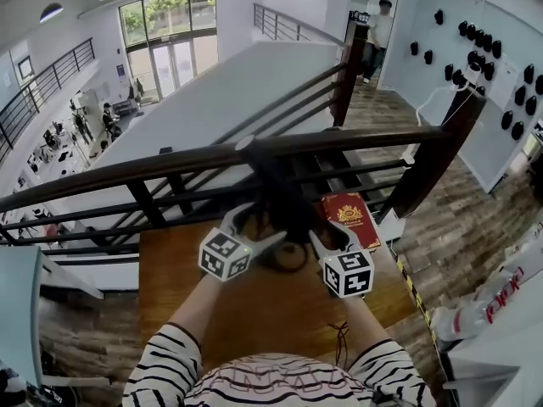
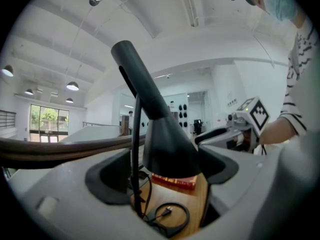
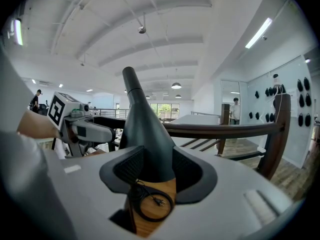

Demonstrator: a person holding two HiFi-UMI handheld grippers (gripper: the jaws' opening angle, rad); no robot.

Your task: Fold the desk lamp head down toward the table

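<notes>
Jaws: right gripper [image 1: 333, 232] opening, touching lamp head [image 3: 145, 129] both sides | left gripper [image 1: 259, 224] apart around it | both held near level

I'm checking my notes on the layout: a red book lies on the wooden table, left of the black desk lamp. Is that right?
Not quite. The red book does lie on the wooden table, but it is to the right of the black desk lamp, not the left. The head view shows this.
</notes>
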